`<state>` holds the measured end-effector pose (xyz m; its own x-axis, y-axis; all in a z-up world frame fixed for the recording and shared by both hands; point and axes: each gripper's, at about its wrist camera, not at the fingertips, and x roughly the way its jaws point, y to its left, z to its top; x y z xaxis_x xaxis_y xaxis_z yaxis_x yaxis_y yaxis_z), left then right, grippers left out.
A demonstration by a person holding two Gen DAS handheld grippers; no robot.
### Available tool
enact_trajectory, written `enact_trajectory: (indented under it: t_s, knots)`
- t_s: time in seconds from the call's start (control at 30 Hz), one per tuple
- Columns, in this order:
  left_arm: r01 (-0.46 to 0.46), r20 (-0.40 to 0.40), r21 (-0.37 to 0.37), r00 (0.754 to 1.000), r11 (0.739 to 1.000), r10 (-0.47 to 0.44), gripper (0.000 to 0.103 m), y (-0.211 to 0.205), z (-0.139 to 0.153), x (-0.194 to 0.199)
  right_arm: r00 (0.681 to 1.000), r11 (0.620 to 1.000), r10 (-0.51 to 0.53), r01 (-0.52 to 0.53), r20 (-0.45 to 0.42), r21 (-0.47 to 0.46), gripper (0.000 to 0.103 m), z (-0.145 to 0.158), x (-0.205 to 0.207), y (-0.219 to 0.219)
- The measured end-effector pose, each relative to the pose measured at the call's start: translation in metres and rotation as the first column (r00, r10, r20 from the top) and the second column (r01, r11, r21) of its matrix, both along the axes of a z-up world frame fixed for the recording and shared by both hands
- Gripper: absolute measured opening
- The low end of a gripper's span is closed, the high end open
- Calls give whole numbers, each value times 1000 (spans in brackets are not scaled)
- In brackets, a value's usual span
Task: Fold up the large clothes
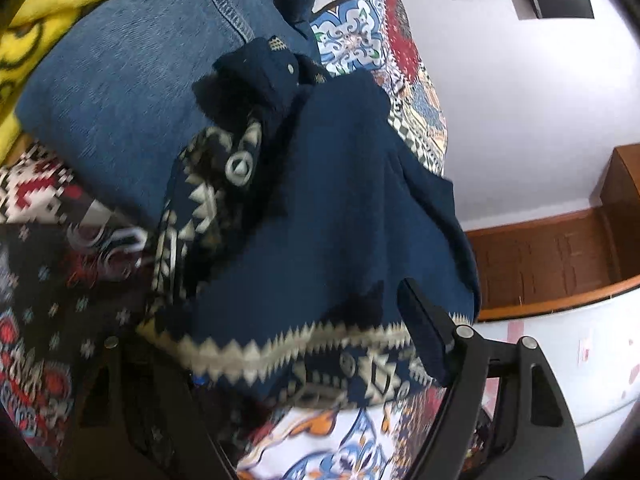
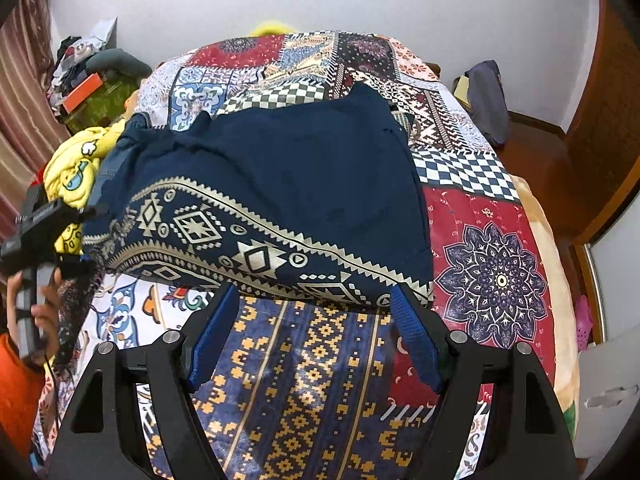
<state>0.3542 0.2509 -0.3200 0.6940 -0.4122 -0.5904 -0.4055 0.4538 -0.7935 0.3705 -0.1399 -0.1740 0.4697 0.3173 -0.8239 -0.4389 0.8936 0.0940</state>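
Note:
A large navy garment (image 2: pixel 280 184) with a cream zigzag and diamond border lies folded on the patchwork bedspread (image 2: pixel 488 280). My right gripper (image 2: pixel 316 336) is open and empty, its blue fingertips (image 2: pixel 412 332) just short of the garment's near hem. In the left wrist view the same garment (image 1: pixel 340 220) fills the middle. My left gripper (image 1: pixel 280 360) is wide open around the garment's bordered hem; the right finger (image 1: pixel 424 336) lies against the cloth, the left finger is mostly hidden and blurred. The left gripper also shows in the right wrist view (image 2: pixel 40 224), at the garment's left end.
A folded denim garment (image 1: pixel 128 92) and a yellow printed cloth (image 2: pixel 76 172) lie left of the navy one. A cluttered side table (image 2: pixel 88 80) stands at the far left. A bag (image 2: pixel 488 100) sits by the bed's far right. Wooden doors (image 1: pixel 560 256) line the wall.

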Motion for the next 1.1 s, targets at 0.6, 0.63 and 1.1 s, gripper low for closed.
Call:
enact_trajectory:
  t_s: [0.6,0.63,1.1]
  knots:
    - [-125,67,-35,990,992,127,51,14,-8,20,999,999,-5,8,-53,47,75,-5,6,1]
    - [-151,67,-47,986,987,154,44,17,-7,19,998,999,-4,7,-56,40,75,-5,6,2]
    - [-176,184,243,974,954,133,13,44,129,-7,986,975,112,-86,-121,203,75,14,47,100]
